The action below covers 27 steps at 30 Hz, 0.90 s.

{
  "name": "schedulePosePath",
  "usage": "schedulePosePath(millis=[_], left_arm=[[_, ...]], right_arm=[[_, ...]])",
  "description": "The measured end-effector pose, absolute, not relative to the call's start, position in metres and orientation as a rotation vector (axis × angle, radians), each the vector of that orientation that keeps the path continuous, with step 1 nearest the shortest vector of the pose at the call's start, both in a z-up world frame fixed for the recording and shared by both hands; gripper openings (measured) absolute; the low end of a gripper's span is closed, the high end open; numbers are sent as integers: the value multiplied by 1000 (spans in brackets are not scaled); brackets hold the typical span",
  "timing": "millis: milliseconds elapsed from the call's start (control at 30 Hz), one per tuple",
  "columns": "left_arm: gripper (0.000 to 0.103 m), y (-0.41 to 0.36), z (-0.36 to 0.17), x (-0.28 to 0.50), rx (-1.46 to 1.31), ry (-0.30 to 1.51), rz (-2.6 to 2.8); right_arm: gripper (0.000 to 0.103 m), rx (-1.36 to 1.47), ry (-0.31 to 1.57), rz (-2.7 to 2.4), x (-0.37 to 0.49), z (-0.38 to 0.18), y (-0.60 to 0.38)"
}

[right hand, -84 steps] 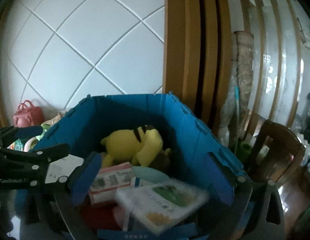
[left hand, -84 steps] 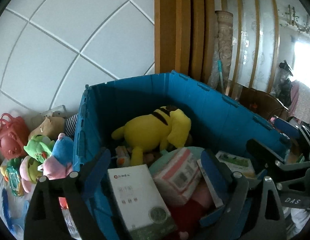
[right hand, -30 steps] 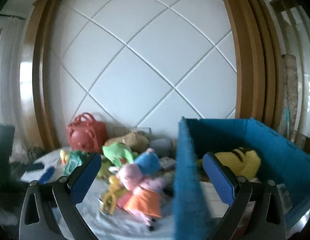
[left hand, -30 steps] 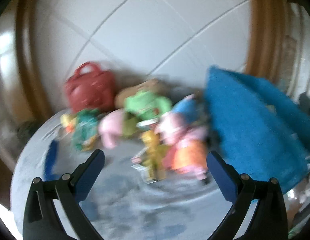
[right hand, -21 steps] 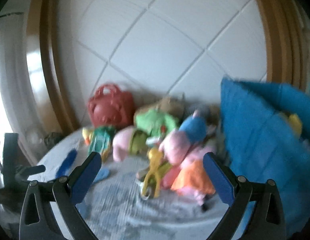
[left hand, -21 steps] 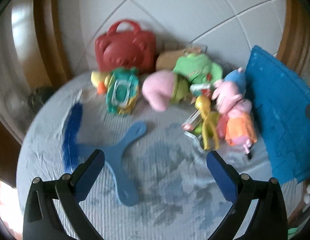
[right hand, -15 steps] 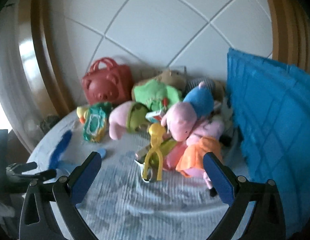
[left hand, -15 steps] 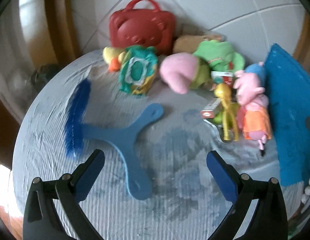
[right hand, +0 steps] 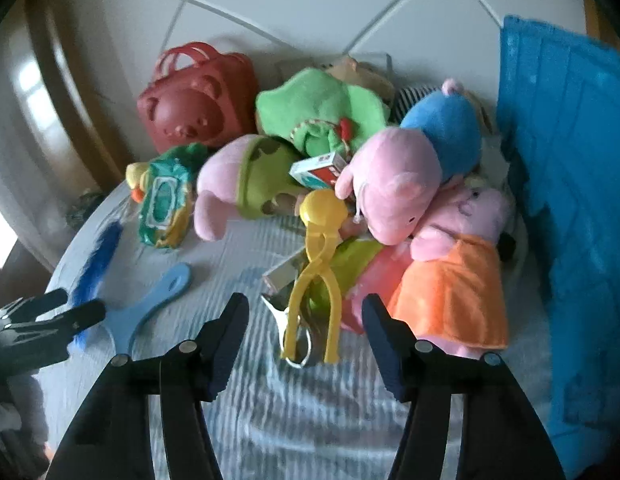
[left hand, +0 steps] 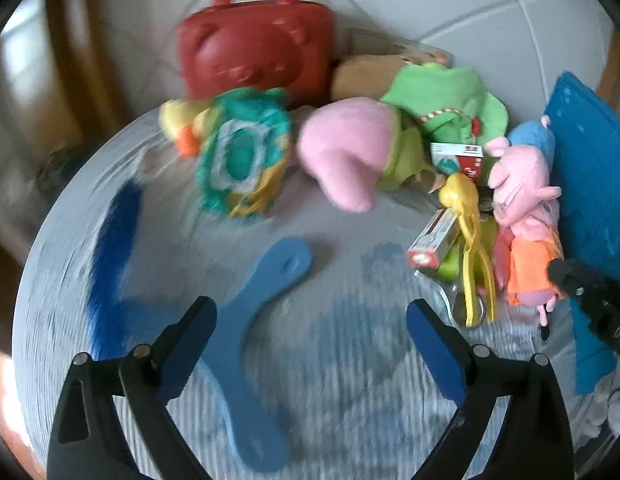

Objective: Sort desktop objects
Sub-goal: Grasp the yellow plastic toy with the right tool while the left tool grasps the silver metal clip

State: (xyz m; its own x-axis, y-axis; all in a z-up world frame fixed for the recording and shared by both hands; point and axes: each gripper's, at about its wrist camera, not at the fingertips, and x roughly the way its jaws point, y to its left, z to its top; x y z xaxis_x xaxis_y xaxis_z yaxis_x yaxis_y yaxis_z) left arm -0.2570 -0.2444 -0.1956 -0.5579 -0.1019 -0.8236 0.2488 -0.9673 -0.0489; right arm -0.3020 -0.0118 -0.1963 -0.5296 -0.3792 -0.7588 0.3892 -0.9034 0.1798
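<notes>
A blue crate (right hand: 569, 208) stands at the right edge of a round table covered in a pale ribbed cloth (right hand: 302, 412); only its outer wall shows, so what it holds cannot be seen. Left of the crate, touching its wall, lies a heap of plush toys: a pink pig in an orange dress (right hand: 457, 264), a second pink pig with a blue body (right hand: 405, 176), a green frog (right hand: 321, 112) and a pink-and-green plush (right hand: 238, 184). Farther left, against the wall, sits a closed red bear-faced bag (right hand: 198, 104); its contents are hidden. In front of the bag is a green wipes pack (right hand: 166, 204) with a yellow duck. Well left of the crate, on bare cloth, lies a blue boomerang-shaped brush (left hand: 246, 320). At the heap's front edge is a yellow snowball clamp (right hand: 313, 264), its round head toward the pile and its two handles pointing at the camera, so its long axis runs straight away from the right gripper (right hand: 306, 320). That gripper hangs just before the handles, its jaws about half spread, having just been closing, with nothing between them yet; it is clearly the nearer hand. The left gripper (left hand: 310, 332) is spread wide, narrowing slightly, empty, over the brush's near arm, the clamp off to its right.
</notes>
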Motion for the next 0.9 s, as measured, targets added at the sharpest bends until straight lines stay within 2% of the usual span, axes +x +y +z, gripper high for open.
schedulePosePath(millis=[333, 400, 433, 467, 600, 733, 800, 833, 900], left_arm=[[97, -243, -237, -361, 1447, 126, -2654], [97, -244, -246, -372, 1462, 137, -2656], [97, -245, -251, -377, 1470, 142, -2658], [97, -244, -254, -381, 1477, 147, -2665], [97, -239, -264, -397, 1504, 167, -2693], [97, -230, -273, -407, 1531, 159, -2703], [97, -228, -277, -408, 1544, 153, -2698], [97, -228, -278, -408, 1550, 152, -2696], [97, -225, -277, -405, 1557, 155, -2700]], right_arm=[[58, 1267, -74, -2443, -386, -247, -52], [50, 1288, -63, -2447, -404, -259, -59], [42, 1295, -59, -2449, -409, -263, -61], [40, 1307, -51, -2449, -416, -268, -64], [40, 1315, -8, -2479, -431, -276, -68], [47, 1335, 7, -2467, -436, -289, -71], [45, 1352, -9, -2468, -439, -298, -68], [38, 1340, -26, -2475, -438, -298, -64], [38, 1318, -46, -2478, -432, -292, -56]])
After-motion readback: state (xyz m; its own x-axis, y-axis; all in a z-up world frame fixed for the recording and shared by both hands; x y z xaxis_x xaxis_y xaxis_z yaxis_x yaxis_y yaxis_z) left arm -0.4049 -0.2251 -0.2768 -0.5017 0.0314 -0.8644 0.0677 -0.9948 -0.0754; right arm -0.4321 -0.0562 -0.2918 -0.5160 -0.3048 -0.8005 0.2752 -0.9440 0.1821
